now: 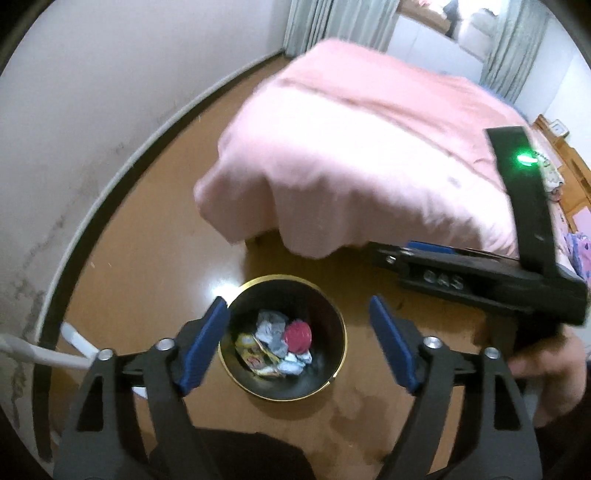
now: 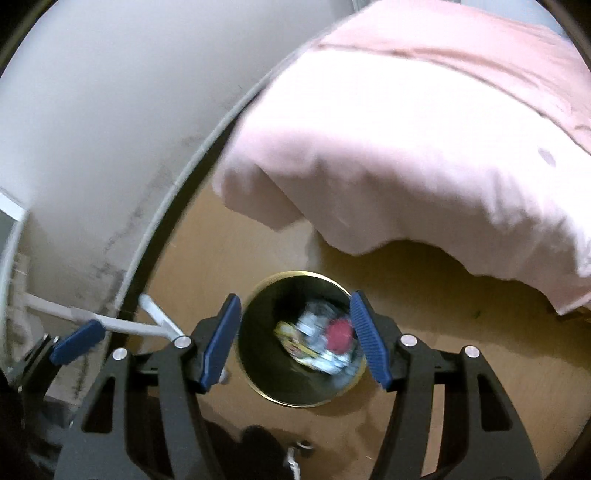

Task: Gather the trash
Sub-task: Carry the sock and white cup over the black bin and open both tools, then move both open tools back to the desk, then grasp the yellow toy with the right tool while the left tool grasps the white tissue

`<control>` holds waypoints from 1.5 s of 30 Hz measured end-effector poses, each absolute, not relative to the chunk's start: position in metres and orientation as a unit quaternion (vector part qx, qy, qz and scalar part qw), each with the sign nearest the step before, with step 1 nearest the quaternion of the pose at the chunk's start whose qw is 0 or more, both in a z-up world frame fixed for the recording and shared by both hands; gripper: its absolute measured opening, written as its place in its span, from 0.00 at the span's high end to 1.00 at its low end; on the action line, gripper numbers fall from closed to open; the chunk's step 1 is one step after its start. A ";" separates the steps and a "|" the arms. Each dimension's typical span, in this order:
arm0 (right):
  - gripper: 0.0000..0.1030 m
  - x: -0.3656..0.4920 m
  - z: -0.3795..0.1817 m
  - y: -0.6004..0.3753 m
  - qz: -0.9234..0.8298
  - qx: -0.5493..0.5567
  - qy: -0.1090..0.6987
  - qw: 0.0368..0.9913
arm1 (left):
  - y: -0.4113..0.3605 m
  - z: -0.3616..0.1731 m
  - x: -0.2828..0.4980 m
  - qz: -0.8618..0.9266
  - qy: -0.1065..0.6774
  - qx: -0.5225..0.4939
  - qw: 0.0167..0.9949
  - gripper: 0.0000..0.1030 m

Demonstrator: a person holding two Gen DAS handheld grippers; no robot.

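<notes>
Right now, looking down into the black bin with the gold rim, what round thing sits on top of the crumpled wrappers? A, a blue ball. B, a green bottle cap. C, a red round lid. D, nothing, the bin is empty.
C: a red round lid lies among crumpled silver and yellow wrappers at the bottom of the bin, seen between the open jaws of the left gripper.

A home bedroom: a bed (image 1: 369, 155) under a pink duvet fills the view from 12 to 3 o'clock, pale green curtains (image 1: 336, 22) hang at 12, and wooden flooring (image 1: 147, 258) meets a scuffed white wall (image 1: 92, 92) at 9.
</notes>
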State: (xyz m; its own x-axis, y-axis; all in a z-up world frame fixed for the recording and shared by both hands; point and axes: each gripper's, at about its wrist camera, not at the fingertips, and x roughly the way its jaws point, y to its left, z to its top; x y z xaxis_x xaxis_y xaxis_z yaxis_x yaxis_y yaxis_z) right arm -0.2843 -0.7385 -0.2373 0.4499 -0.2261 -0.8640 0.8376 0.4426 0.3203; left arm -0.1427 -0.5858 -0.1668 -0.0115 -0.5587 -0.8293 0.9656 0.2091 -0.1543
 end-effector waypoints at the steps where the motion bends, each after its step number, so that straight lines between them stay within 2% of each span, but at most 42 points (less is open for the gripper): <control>1: 0.42 -0.281 -0.222 -0.734 -0.348 0.390 0.375 0.765 | -0.577 -0.154 -0.143 -0.581 0.401 0.246 0.664 0.17; 3: 0.40 -0.269 -0.189 -0.720 -0.338 0.374 0.355 0.787 | -0.545 -0.116 -0.136 -0.581 0.364 0.240 0.687 0.11; 8: 0.39 -0.221 -0.114 -0.666 -0.285 0.311 0.322 0.848 | -0.445 -0.050 -0.074 -0.537 0.337 0.181 0.752 0.10; 12: 0.39 -0.143 -0.060 -0.583 -0.184 0.240 0.318 0.899 | -0.351 -0.028 -0.014 -0.450 0.329 0.154 0.816 0.10; 15: 0.39 -0.081 -0.039 -0.514 -0.097 0.191 0.330 0.919 | -0.261 -0.023 0.036 -0.351 0.335 0.144 0.862 0.10; 20: 0.39 0.019 -0.036 -0.389 0.032 0.125 0.369 0.920 | -0.131 -0.031 0.089 -0.213 0.364 0.116 0.899 0.10; 25: 0.39 0.089 -0.051 -0.278 0.115 0.052 0.411 0.903 | -0.032 -0.041 0.109 -0.134 0.388 0.078 0.908 0.10; 28: 0.39 0.120 -0.062 -0.237 0.136 0.016 0.431 0.892 | 0.006 -0.047 0.117 -0.111 0.400 0.058 0.908 0.10; 33: 0.40 0.156 -0.079 -0.206 0.137 -0.008 0.454 0.880 | 0.026 -0.056 0.135 -0.109 0.410 0.044 0.905 0.10; 36: 0.45 0.161 -0.079 -0.201 0.128 -0.021 0.450 0.883 | 0.030 -0.061 0.150 -0.114 0.411 0.053 0.903 0.10; 37: 0.50 0.163 -0.078 -0.199 0.127 -0.025 0.449 0.884 | 0.028 -0.061 0.156 -0.121 0.410 0.057 0.902 0.10; 38: 0.59 0.164 -0.078 -0.196 0.126 -0.030 0.448 0.885 | 0.025 -0.063 0.163 -0.125 0.409 0.060 0.902 0.10; 40: 0.87 0.159 -0.077 -0.194 0.124 -0.048 0.443 0.887 | 0.017 -0.064 0.176 -0.134 0.406 0.070 0.901 0.10; 45: 0.87 0.156 -0.075 -0.198 0.135 -0.029 0.443 0.886 | -0.009 -0.069 0.210 -0.166 0.402 0.121 0.892 0.10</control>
